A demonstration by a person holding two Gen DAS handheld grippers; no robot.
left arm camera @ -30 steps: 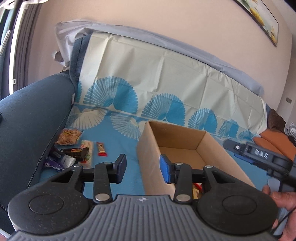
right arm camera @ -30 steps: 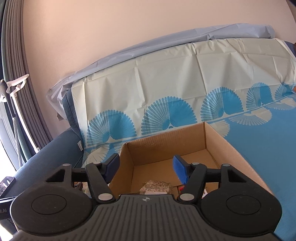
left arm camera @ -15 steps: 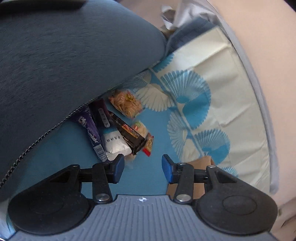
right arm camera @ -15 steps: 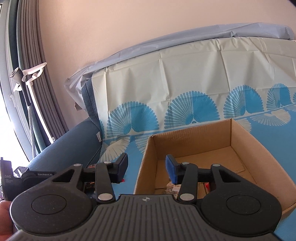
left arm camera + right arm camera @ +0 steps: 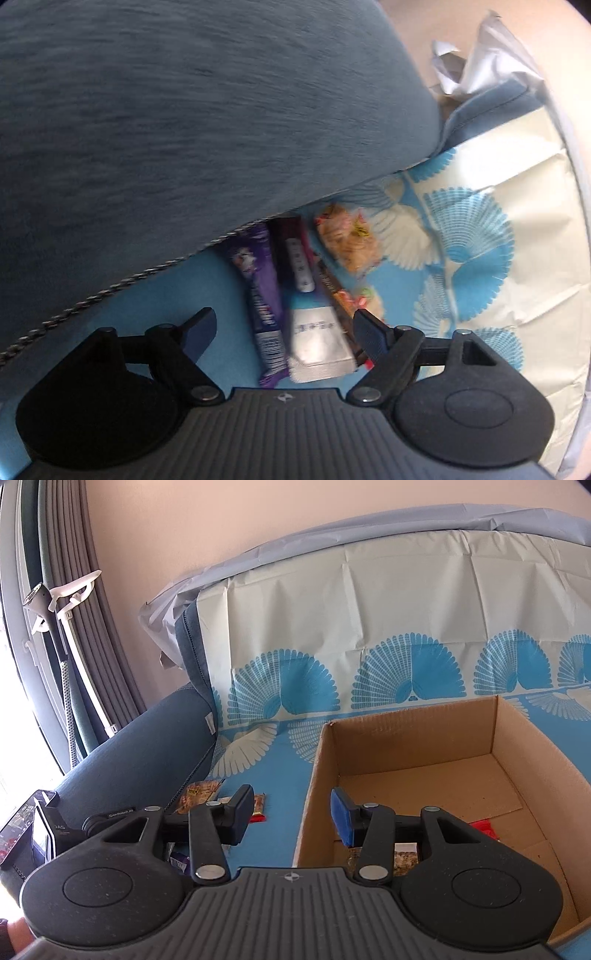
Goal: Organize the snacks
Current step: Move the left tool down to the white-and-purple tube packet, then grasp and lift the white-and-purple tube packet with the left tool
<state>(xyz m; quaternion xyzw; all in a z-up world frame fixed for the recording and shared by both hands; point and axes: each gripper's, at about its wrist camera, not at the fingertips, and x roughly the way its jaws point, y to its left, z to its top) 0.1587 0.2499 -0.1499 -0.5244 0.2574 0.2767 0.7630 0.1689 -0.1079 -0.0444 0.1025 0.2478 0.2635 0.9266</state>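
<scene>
My left gripper is open wide and hangs just above a pile of snacks beside the sofa arm. Between its fingers lie a purple chocolate bar and a white packet. A dark bar, a brown bar and a clear bag of orange crackers lie beyond. My right gripper is open and empty over the left wall of the cardboard box. The box holds a few snacks, among them a red packet. The cracker bag shows left of the box.
The dark blue sofa arm rises right over the snack pile. The seat and back wear a blue and cream fan-patterned cover. Grey curtains hang at the left. The left hand-held tool shows at the lower left.
My left gripper has swung from the box to the snack pile, moved closer and opened wider. My right gripper has shifted left, from over the box interior to its left wall.
</scene>
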